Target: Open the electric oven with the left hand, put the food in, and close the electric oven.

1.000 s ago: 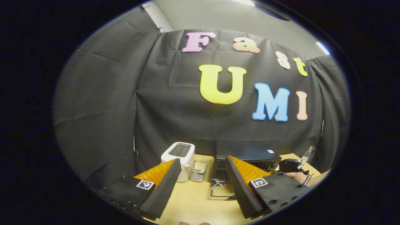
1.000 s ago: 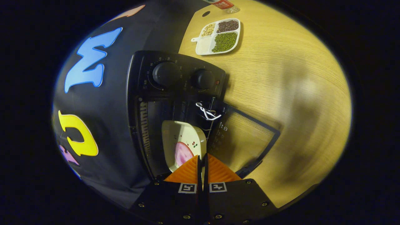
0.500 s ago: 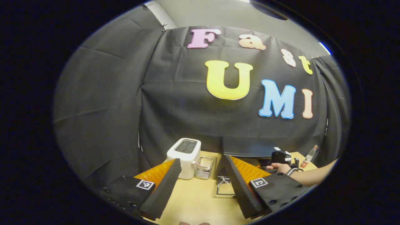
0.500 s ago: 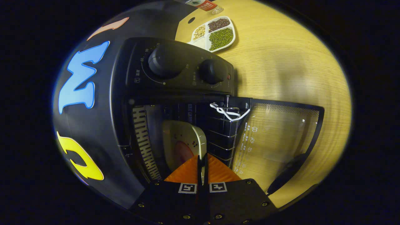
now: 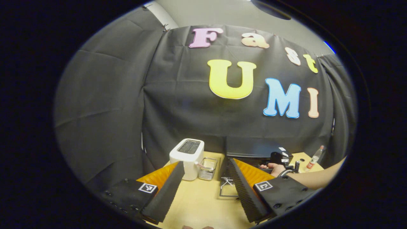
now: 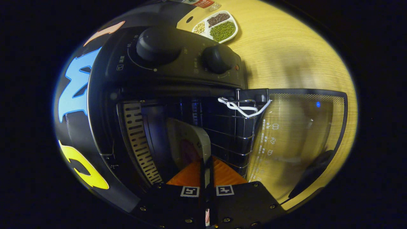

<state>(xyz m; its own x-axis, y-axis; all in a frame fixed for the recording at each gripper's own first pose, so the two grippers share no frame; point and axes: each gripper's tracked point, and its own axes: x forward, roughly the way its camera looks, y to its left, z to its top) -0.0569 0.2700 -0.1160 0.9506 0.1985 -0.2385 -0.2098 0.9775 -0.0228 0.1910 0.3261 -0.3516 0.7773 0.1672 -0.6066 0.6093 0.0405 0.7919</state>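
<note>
2 claws differ: right claw pinches the plate edgewise, clearing the oven mouth; left claw hangs open, free to close the door.

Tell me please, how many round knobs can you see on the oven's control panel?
2. The larger knob sits toward the wall cloth; the smaller knob sits beside it, nearer the open glass door. None seems hidden.

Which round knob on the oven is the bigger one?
The bigger knob sits farther from the glass door. The smaller knob is beside the little red light, nearer the door.
</note>
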